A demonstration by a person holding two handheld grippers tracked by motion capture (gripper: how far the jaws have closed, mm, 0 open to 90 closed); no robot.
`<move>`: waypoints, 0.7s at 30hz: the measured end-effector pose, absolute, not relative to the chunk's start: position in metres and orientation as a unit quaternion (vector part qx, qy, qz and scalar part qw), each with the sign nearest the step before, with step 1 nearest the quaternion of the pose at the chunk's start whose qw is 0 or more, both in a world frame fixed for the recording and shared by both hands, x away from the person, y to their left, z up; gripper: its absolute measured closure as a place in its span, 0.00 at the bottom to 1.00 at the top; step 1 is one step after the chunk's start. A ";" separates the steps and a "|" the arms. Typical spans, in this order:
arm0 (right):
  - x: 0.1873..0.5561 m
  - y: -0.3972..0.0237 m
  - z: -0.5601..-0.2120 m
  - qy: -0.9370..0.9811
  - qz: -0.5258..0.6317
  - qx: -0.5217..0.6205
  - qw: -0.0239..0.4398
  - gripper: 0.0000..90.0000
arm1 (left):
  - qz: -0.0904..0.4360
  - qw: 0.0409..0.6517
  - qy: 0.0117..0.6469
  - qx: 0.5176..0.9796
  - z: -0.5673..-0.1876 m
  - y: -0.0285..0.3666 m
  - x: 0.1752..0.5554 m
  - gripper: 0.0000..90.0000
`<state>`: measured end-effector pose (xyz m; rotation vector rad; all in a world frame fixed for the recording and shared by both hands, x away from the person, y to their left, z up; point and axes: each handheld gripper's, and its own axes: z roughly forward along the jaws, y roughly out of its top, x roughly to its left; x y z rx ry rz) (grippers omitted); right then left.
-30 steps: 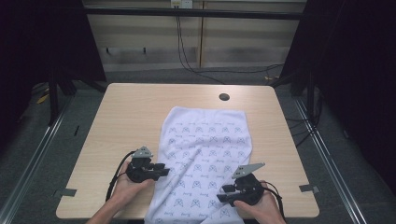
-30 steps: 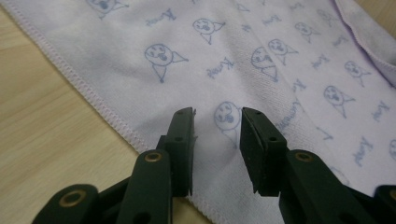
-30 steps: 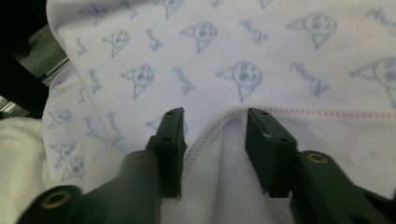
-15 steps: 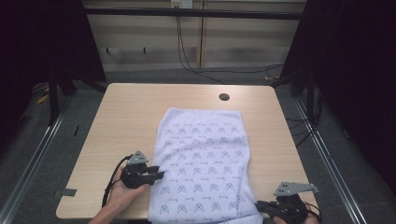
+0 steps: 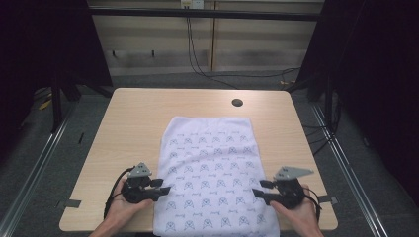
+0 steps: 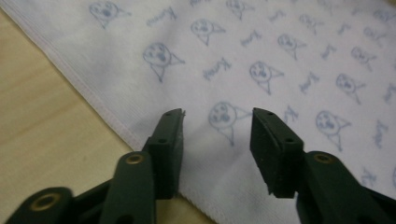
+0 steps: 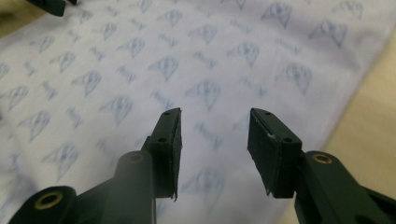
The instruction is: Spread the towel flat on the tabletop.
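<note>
A: Start nearest the person. What lies there?

B: One white cloth [image 5: 212,177] printed with small blue figures, spread flat on the counter [image 5: 133,123]. Its near edge runs to the counter's near edge, between the person's two hands.

A: And the tongs?

B: Two pairs. The left tongs [image 5: 165,189] sit at the cloth's left hem, the right tongs [image 5: 257,190] at its right hem, both pointing inward over the cloth. Each pair stands apart with nothing pinched. Both have just been opening. In the left gripper view the left tongs [image 6: 217,140] hover over the cloth [image 6: 261,70] just inside its stitched hem, with bare fabric in the gap. In the right gripper view the right tongs [image 7: 212,140] stand likewise over the cloth [image 7: 140,70], close to its edge.

A: Any containers?

B: I see none; the cloth is the one loose thing on the counter.

A: Farther out?

B: Beyond the cloth's far edge, which is a neat straight line, one dark round hole [image 5: 237,102] sits in the light wood-grain counter, slightly right of the cloth's middle. Past the counter is a grey floor [image 5: 163,79] with black cables [image 5: 207,69] trailing across it, then a pale wall panel [image 5: 148,34] behind. Dark curtains [image 5: 380,74] close off either side.
</note>
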<state>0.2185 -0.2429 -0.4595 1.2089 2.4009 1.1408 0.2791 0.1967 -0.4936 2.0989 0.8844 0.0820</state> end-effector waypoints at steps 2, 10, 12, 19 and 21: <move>0.243 -0.235 -0.461 0.819 0.387 0.408 0.117 0.63 | 0.043 0.429 0.360 0.828 -0.487 0.196 0.290 0.63; 0.324 -0.216 -0.484 0.825 0.368 0.410 0.124 0.68 | 0.077 0.432 0.394 0.808 -0.489 0.180 0.342 0.66; 0.332 -0.215 -0.492 0.826 0.354 0.420 0.127 0.67 | 0.072 0.426 0.403 0.806 -0.495 0.178 0.350 0.66; 0.313 -0.223 -0.498 0.836 0.339 0.413 0.123 0.65 | 0.079 0.406 0.385 0.825 -0.504 0.172 0.345 0.61; 0.303 -0.226 -0.498 0.836 0.342 0.414 0.114 0.65 | 0.078 0.405 0.368 0.833 -0.504 0.172 0.339 0.61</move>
